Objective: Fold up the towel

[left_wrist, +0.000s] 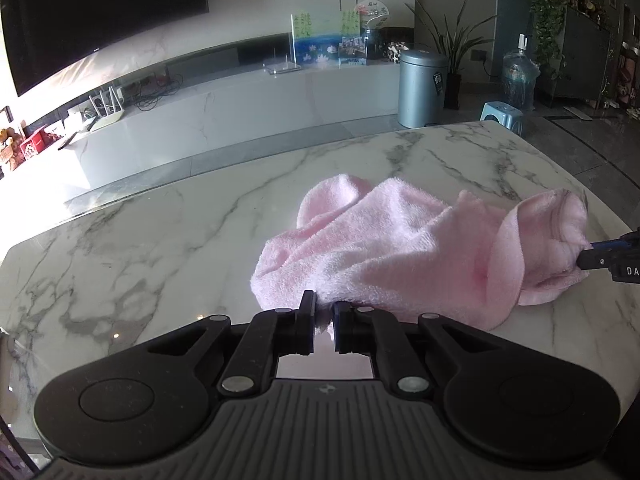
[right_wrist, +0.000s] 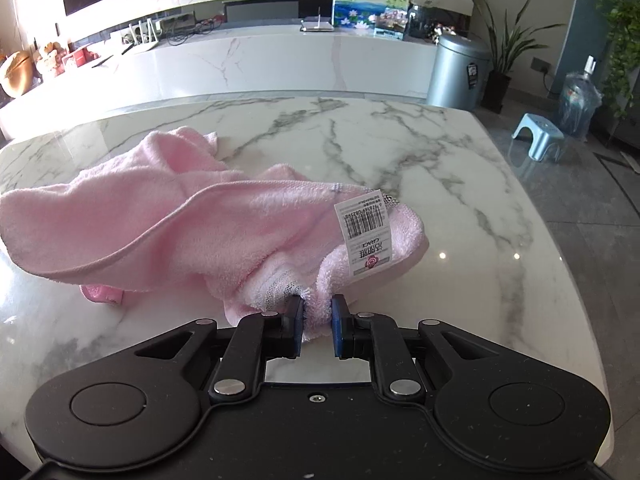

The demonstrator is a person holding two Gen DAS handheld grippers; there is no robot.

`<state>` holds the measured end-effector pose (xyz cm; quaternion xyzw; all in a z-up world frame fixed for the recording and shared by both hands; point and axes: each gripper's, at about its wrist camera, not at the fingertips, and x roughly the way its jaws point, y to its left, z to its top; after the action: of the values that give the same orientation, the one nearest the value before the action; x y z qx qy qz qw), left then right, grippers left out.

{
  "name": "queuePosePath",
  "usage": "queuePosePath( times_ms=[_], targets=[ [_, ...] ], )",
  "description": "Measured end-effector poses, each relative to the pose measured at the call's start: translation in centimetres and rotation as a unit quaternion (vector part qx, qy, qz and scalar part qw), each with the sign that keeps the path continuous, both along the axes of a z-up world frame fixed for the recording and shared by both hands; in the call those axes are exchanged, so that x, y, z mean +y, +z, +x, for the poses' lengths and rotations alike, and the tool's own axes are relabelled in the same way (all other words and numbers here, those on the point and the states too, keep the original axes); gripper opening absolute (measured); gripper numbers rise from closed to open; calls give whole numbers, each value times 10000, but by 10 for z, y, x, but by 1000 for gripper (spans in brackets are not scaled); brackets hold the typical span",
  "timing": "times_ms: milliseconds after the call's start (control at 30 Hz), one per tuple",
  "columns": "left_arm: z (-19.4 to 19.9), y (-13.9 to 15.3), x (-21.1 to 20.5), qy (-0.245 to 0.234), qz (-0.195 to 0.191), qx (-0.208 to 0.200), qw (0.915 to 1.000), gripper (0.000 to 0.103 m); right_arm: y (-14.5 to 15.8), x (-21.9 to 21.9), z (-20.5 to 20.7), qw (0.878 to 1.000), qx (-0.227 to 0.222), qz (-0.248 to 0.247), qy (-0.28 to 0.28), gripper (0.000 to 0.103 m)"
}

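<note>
black jaws of the left gripper are pinched on the near edge of the pink towel, and the right gripper is clamped on another edge, close to the barcode tag. between them the towel lies crumpled on the marble table, partly lifted. it looks soft, light and floppy, so it should sag and bunch wherever it is unsupported; corners or the hemmed edge seem the best holds for spreading it flat.
</note>
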<state>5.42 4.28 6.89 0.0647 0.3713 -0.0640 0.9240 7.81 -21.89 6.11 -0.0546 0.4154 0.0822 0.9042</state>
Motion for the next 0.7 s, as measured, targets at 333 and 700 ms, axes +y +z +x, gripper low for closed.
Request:
queuePosePath(
  times_ms=[333, 700],
  targets=[
    [-28, 37, -2, -9, -37, -400, 9992, 7, 35, -15, -32, 9987, -431, -282, -38, 13],
    [-53, 20, -14, -118, -23, -102, 9999, 7, 29, -37, -56, 9998, -49, -185, -39, 33]
  ],
)
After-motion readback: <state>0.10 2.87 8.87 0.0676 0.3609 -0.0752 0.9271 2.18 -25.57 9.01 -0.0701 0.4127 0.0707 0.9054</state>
